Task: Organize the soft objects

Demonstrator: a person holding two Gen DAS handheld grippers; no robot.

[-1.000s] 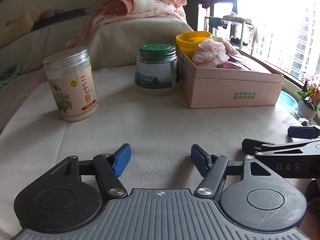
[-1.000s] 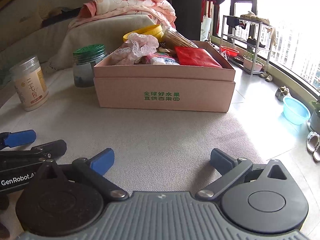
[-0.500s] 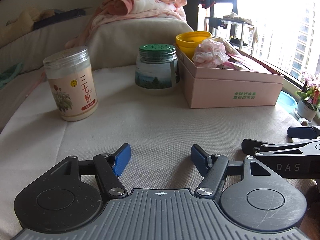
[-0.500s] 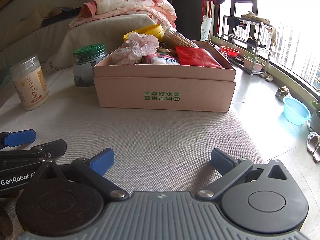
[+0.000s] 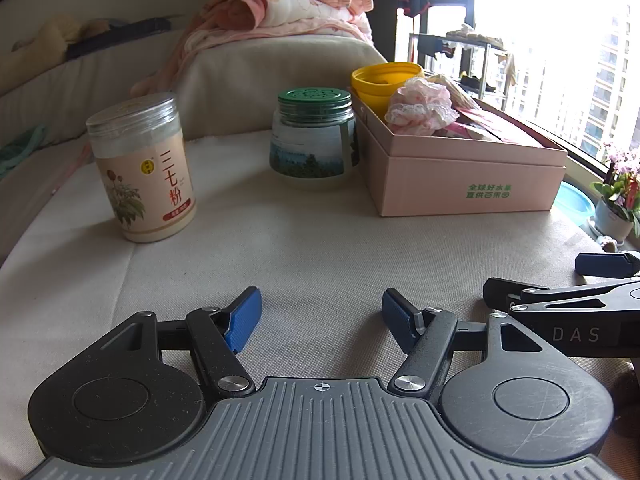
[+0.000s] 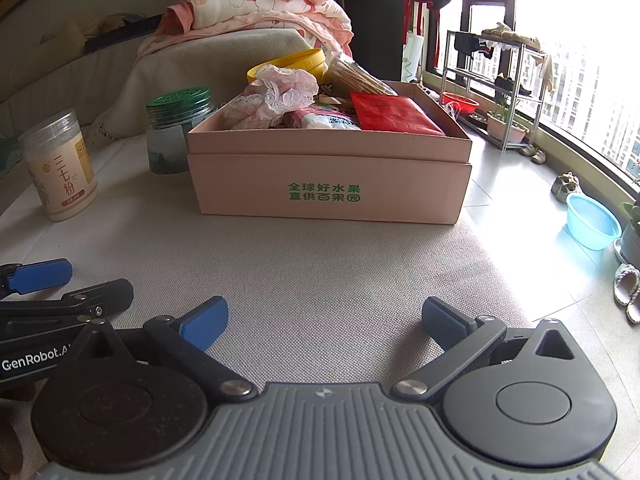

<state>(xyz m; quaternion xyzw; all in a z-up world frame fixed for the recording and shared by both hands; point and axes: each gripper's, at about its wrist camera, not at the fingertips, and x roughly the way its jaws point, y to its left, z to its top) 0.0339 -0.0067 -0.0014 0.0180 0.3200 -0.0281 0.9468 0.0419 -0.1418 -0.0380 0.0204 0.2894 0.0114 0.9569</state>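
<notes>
Left wrist view showed your left gripper (image 5: 322, 316) held low over the cloth-covered table (image 5: 320, 248), tilted slightly downward, jaws spread wide with nothing between them. Your right gripper (image 6: 324, 318) sat just beside it, equally wide and empty. You had the pink lace cloth (image 6: 280, 94) lying in the pink box (image 6: 328, 176) ahead, well apart from both.

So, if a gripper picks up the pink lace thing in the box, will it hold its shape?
Probably not. The lace thing looks like bunched frilly fabric, so it will likely sag and unfold when lifted. It seems light. It lies on other items in the box, so its frills might snag or drag them.
</notes>
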